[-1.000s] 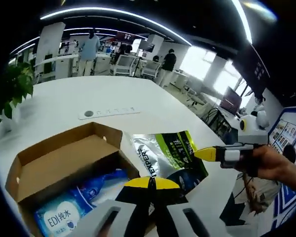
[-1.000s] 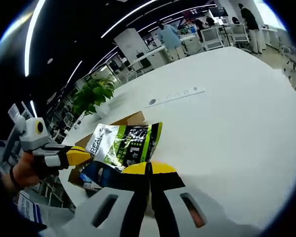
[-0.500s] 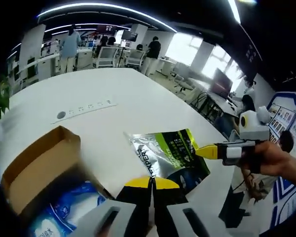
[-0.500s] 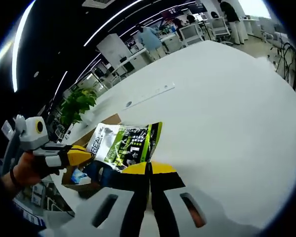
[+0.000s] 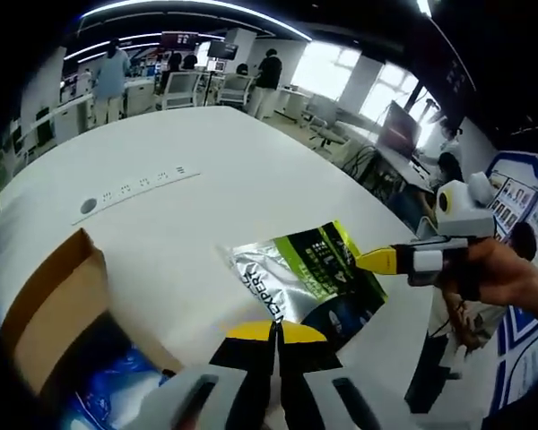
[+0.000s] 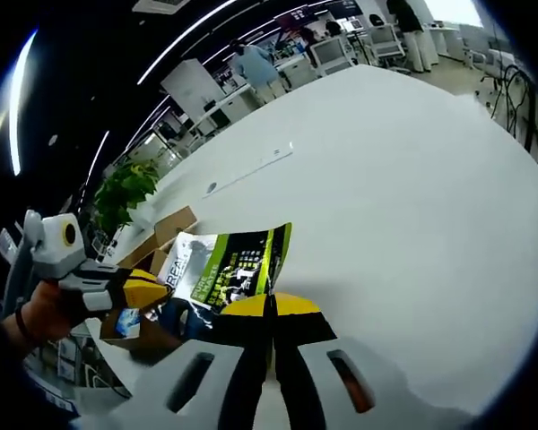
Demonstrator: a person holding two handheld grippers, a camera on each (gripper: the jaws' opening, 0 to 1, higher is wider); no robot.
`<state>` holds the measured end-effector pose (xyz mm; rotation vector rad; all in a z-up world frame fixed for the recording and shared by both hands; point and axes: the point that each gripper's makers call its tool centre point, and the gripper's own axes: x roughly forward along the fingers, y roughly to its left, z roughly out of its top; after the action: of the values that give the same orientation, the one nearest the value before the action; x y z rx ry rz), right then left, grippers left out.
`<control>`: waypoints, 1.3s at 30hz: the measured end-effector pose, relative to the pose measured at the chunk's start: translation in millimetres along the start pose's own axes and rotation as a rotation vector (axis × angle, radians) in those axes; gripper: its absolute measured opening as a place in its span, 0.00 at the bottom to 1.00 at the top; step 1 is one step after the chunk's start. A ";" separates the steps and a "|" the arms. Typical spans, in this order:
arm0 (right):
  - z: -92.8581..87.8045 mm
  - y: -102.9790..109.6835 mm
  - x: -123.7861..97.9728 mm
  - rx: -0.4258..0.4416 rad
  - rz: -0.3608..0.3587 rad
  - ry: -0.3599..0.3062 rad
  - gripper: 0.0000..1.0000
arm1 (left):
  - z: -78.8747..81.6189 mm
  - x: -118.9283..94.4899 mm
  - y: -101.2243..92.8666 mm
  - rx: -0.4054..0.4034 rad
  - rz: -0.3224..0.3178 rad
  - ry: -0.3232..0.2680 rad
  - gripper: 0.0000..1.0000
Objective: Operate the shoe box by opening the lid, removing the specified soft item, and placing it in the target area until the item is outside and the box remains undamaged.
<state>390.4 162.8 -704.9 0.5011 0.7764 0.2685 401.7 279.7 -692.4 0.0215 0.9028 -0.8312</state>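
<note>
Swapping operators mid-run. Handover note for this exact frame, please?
Left gripper: shut on the green snack pouch.
Right gripper: shut on another edge of that pouch.
Pouch hangs between both grippers over the white table, beside the cardboard box.
Box is open; a blue wipes pack is inside.
Done: lid open, pouch out.
Left: set the pouch on the table, release both grippers. The target area isn't marked in either view.

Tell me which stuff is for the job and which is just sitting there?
For the job: shoe box, green and silver pouch, left gripper and right gripper, both shut on the pouch.
Just there: blue wipes pack in the box, potted plant, power strip, white table.
</note>
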 end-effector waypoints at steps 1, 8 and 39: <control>0.4 -1.7 2.1 0.001 -0.002 0.003 0.00 | -0.1 1.5 0.6 0.000 0.000 0.003 0.00; 2.2 -15.8 17.3 0.005 -0.020 0.031 0.00 | -1.0 18.5 5.5 0.013 0.000 0.031 0.00; -20.9 -54.8 54.4 -0.005 -0.079 0.095 0.00 | -38.5 68.8 15.7 0.272 0.077 0.290 0.02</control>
<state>415.3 145.4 -778.9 0.4542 0.8857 0.2218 408.7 260.6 -770.2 0.4205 1.0470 -0.8876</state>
